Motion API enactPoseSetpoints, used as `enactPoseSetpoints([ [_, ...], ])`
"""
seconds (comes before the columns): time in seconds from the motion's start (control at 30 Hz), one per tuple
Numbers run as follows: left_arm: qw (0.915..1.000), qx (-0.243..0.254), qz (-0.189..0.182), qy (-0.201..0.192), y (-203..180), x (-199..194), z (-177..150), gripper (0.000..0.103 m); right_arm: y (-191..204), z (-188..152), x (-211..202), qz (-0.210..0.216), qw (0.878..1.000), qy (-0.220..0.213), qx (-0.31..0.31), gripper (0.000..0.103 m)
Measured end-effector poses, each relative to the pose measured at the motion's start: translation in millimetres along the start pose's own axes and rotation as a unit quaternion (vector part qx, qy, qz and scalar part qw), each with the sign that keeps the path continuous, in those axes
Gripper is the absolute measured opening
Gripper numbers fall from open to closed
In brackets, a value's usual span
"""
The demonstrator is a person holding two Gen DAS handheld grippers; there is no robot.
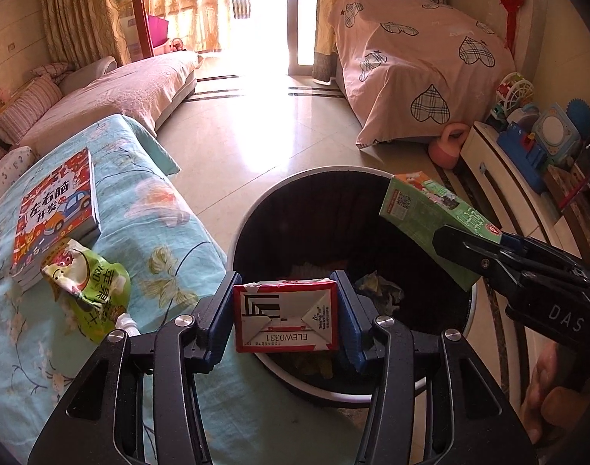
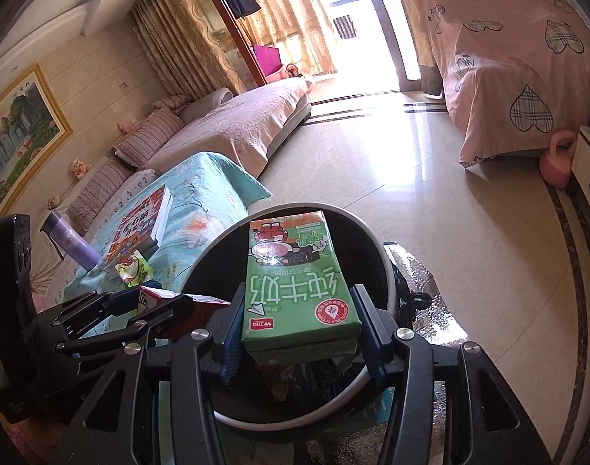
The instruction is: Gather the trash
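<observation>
My left gripper [image 1: 286,317] is shut on a red and white carton [image 1: 285,316], held over the near rim of a round black trash bin [image 1: 256,217]. My right gripper [image 2: 299,323] is shut on a green milk carton [image 2: 295,283], which lies flat above the bin's [image 2: 387,267] opening. In the left wrist view the green carton [image 1: 422,209] hangs over the bin's right side, and the right gripper [image 1: 469,250] enters from the right. In the right wrist view the left gripper [image 2: 151,304] with the red carton [image 2: 155,296] sits at the left. Crumpled trash [image 1: 380,288] lies inside the bin.
A table with a light blue floral cloth [image 1: 147,217] stands left of the bin, bearing a children's book [image 1: 56,213], a crumpled green snack pouch [image 1: 89,286] and a purple bottle [image 2: 68,242]. A sofa [image 1: 112,97], a covered bed [image 1: 422,66], a pink kettlebell [image 1: 448,145] and a toy shelf [image 1: 527,147] ring the tiled floor.
</observation>
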State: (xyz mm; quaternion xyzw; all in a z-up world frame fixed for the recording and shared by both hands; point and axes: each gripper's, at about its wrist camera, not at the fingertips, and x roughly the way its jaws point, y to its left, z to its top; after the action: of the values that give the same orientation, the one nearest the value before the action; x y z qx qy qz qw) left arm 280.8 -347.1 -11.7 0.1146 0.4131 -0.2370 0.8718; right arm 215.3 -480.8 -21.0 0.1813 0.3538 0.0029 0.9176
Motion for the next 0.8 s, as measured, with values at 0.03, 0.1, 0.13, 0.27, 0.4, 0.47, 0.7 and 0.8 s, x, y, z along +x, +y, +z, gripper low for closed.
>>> enactPoseSetpoints([
  [0.03, 1.0000, -0.003, -0.005, 0.001, 2, -1, 0, 0.050, -2, 1, 1, 0.004, 1.000, 0.002, 0.004, 0.054],
  [0.1, 0.9998, -0.015, -0.013, -0.002, 7, -6, -1, 0.058, -6, 2, 2, 0.015, 1.000, 0.006, 0.015, 0.055],
  [0.13, 0.9997, -0.021, -0.015, -0.006, 9, -11, -3, 0.063, -8, 1, 2, 0.019, 1.000, 0.006, 0.020, 0.055],
  [0.27, 0.9984, -0.041, -0.027, -0.027, 21, -35, -19, 0.070, -8, -7, -11, 0.030, 0.999, -0.008, 0.036, 0.062],
  [0.4, 0.9965, -0.066, -0.030, -0.042, 37, -61, -46, 0.077, -1, -23, -30, 0.044, 0.998, -0.022, 0.048, 0.073],
  [0.47, 0.9949, -0.084, -0.023, -0.052, 49, -79, -67, 0.079, 8, -32, -38, 0.051, 0.997, -0.026, 0.050, 0.078],
  [0.7, 0.9863, -0.137, 0.003, -0.092, 90, -139, -137, 0.084, 61, -76, -76, 0.087, 0.995, -0.050, 0.027, 0.094],
  [0.8, 0.9821, -0.146, 0.029, -0.115, 103, -168, -160, 0.087, 87, -90, -93, 0.092, 0.993, -0.073, 0.007, 0.100],
])
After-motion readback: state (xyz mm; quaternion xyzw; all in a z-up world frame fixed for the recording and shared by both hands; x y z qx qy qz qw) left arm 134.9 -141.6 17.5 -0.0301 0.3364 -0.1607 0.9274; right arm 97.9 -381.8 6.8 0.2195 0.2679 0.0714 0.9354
